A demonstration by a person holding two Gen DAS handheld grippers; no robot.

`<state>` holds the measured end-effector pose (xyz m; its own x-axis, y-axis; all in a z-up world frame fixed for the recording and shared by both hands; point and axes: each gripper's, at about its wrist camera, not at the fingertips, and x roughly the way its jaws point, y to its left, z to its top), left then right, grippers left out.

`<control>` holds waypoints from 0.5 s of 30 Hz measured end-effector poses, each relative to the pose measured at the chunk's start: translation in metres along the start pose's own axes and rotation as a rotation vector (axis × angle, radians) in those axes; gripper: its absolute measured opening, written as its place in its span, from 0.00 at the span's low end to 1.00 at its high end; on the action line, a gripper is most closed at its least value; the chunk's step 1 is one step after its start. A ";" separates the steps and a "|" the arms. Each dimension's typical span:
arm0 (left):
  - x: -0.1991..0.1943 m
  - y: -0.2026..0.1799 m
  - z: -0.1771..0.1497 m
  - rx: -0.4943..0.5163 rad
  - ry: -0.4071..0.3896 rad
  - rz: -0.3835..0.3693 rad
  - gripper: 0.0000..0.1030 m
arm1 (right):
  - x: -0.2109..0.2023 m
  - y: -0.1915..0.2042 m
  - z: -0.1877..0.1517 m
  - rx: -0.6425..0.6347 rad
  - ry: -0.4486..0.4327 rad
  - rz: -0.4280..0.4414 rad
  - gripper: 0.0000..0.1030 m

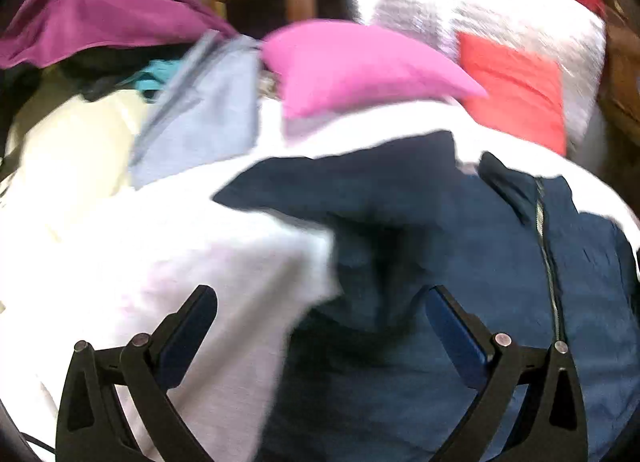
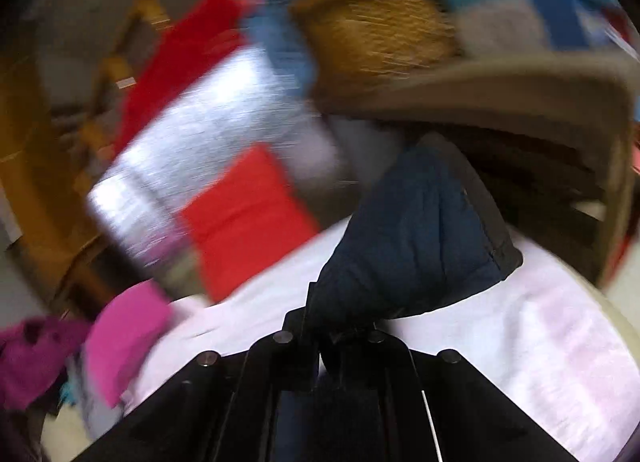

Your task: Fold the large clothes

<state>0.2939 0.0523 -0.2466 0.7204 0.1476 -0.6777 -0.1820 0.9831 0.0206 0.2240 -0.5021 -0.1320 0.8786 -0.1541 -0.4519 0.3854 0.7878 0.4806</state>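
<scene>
A dark navy zip jacket (image 1: 460,246) lies spread on a white sheet (image 1: 200,254), its zipper (image 1: 548,254) running down the right side. My left gripper (image 1: 320,302) is open just above the jacket's left edge, holding nothing. In the right wrist view my right gripper (image 2: 340,322) is shut on a bunched part of the navy jacket (image 2: 420,230), which rises up from between the fingers above the white sheet (image 2: 520,342). Both views are motion-blurred.
A pile of clothes lies at the back: purple (image 1: 100,18), pink (image 1: 352,66), light blue-grey (image 1: 204,118), cream (image 1: 72,166). A red and silver cover (image 1: 516,90) lies beyond. A wicker basket (image 2: 380,34) and a brown chair (image 2: 520,90) stand behind the sheet.
</scene>
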 end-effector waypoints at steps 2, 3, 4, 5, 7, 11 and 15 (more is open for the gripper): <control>-0.005 0.016 0.000 -0.015 -0.022 0.021 1.00 | -0.014 0.064 -0.016 -0.075 0.024 0.094 0.07; -0.009 0.025 -0.001 -0.020 -0.036 0.040 1.00 | -0.017 0.088 -0.026 -0.092 0.043 0.136 0.07; -0.013 0.032 -0.003 -0.026 -0.048 0.053 1.00 | -0.017 0.111 -0.038 -0.101 0.071 0.179 0.07; -0.013 0.039 -0.002 -0.035 -0.053 0.058 1.00 | -0.014 0.130 -0.051 -0.101 0.098 0.213 0.07; -0.011 0.051 0.000 -0.065 -0.048 0.044 1.00 | -0.009 0.162 -0.081 -0.092 0.173 0.284 0.07; -0.009 0.068 0.001 -0.090 -0.043 0.036 1.00 | 0.028 0.224 -0.171 -0.081 0.375 0.383 0.11; -0.005 0.068 0.000 -0.115 -0.026 -0.025 1.00 | 0.079 0.239 -0.250 0.010 0.606 0.393 0.72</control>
<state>0.2779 0.1188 -0.2416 0.7426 0.1277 -0.6575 -0.2383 0.9678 -0.0811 0.3155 -0.1768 -0.2407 0.6433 0.4998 -0.5799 0.0780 0.7108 0.6991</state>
